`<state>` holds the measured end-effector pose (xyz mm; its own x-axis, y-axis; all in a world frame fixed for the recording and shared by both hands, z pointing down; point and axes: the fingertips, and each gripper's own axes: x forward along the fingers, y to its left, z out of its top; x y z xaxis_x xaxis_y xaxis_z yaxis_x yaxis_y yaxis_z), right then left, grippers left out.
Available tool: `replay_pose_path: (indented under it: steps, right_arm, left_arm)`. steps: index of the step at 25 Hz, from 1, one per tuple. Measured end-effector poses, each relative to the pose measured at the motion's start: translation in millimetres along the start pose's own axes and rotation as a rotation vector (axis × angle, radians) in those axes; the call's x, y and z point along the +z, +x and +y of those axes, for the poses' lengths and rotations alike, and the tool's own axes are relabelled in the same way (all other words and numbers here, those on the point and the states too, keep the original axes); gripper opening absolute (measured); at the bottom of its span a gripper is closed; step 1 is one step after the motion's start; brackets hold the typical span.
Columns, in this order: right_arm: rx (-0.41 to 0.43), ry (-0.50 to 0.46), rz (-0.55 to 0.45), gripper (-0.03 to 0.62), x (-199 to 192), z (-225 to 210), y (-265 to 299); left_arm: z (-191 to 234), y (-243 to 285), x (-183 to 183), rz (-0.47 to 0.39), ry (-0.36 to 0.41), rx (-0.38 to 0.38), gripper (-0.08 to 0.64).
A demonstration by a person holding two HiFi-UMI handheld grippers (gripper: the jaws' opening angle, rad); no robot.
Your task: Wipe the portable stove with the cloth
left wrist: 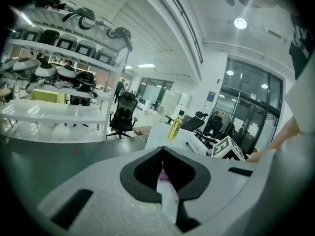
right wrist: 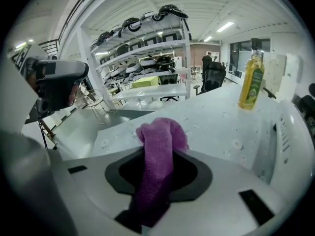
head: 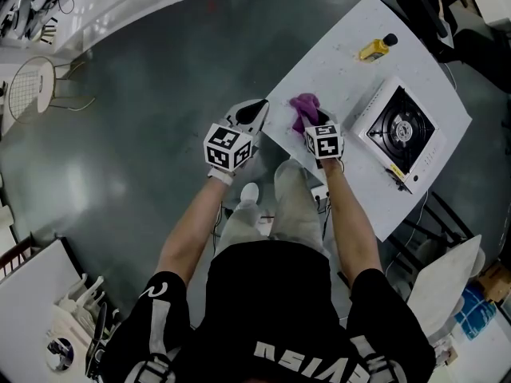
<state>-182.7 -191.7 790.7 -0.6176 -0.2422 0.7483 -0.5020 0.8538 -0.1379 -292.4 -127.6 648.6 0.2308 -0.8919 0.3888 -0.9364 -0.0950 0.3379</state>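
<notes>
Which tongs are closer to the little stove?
Right. The right tongs, holding the purple cloth, are over the table near the stove. The left tongs sit at the table's edge, beyond the cloth, farther off.

White capital letters run across the back of the person's black shirt point(head: 271, 294), upside down and cut by the picture's edge; no word reads clearly.
</notes>
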Motion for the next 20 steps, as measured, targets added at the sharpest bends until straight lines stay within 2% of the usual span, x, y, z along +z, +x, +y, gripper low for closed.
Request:
replay_pose_path:
  steps: [9, 16, 20]
  right_arm:
    - [-0.012, 0.017, -0.085, 0.106, 26, 12, -36]
    - [-0.094, 0.040, -0.211, 0.104, 54, 21, -115]
    - [-0.172, 0.070, -0.296, 0.104, 61, 24, -175]
  left_arm:
    - [-11, -18, 14, -0.017, 0.021, -0.017, 0.008]
    - [-49, -43, 37, -0.044, 0.075, -0.082, 0.008]
    - [-82, -59, 52, -0.062, 0.122, -0.139, 0.008]
